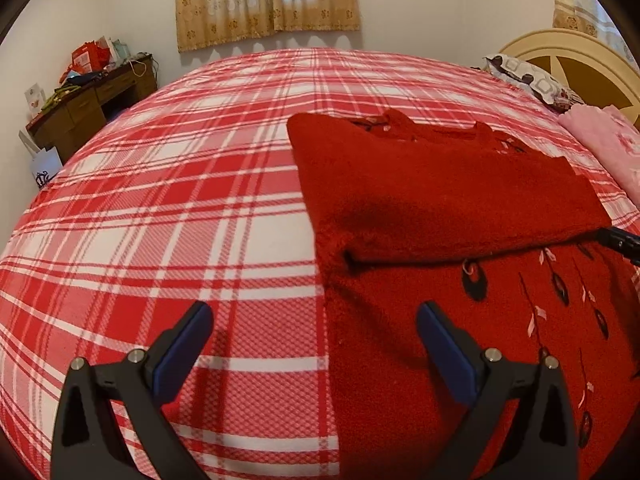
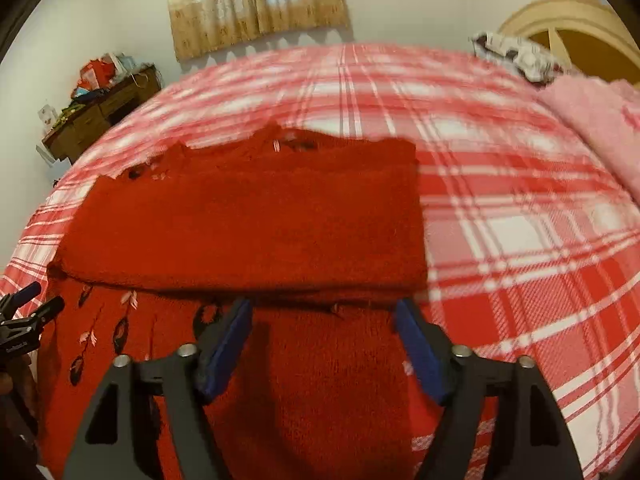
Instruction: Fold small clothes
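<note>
Item: red knitted sweater (image 1: 448,208), small, leaf embroidery on the front. It lies flat on the plaid bed cover (image 1: 180,208), toward the side nearer the headboard (image 1: 576,64), with a pink blanket (image 1: 608,148) beyond it on that side. All places below are given relative to the sweater.

Condition: partly folded. A plain red panel lies across the far half, neckline end away from the cameras; its near edge forms a straight crease, and the embroidered near half is still exposed below that crease.

Left gripper (image 1: 316,340): over the sweater's left edge, one finger above bare plaid, the other above the knit. Jaws spread wide, nothing between them.

Right gripper (image 2: 324,334): above the near half toward its right side, fingertips just short of the crease. Jaws spread, nothing pinched — the knit lies below them, not in them. The right wrist view is slightly blurred.

Step in hand, as judged: a fold has been laid and let go; both claws hover free between folds.

Next move, as judged: each claw needs to come down on a near corner of the exposed half, pinch the hem through both layers, and carry it over the crease — level and together, so the bundle stays square.

Risk: thick fuzzy knit may slip or bunch if only the top layer is caught.
</note>
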A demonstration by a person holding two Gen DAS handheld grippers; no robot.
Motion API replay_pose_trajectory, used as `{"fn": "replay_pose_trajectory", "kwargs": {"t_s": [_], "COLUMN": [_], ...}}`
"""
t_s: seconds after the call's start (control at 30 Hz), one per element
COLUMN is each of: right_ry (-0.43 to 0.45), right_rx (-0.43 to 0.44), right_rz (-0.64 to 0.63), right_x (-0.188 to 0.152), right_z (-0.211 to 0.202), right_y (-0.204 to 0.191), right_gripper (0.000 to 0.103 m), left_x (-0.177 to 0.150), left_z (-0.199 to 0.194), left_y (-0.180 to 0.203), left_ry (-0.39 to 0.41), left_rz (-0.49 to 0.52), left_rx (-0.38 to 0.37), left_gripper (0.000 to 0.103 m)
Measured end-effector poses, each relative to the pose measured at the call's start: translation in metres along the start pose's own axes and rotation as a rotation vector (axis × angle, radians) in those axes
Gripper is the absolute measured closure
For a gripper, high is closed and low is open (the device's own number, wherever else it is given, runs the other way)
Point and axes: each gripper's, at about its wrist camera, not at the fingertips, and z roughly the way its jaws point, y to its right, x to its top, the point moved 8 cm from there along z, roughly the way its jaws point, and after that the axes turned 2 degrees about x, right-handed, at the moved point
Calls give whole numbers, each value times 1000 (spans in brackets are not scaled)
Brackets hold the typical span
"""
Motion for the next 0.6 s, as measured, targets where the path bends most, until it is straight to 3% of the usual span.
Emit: {"fn": "replay_pose_trajectory", "kwargs": {"t_s": [0.07,0.17,0.6], "right_ry": [-18,-12,0], "right_rx": [-26,4,1], "right_rz": [20,31,-37], "right_x": [-5,-10,-48], "right_z": [1,-8,-44], "right_y": [4,0,-18], "right_gripper": [25,25,25], "left_x": [-1,-3,-21], "left_z": [2,-5,-48], "left_y": [0,-1,3], "left_ry": [-8,-8,32], "left_rz": [-9,-24,7], "left_rx": [-7,-17,-65], "left_gripper": [0,0,0]}}
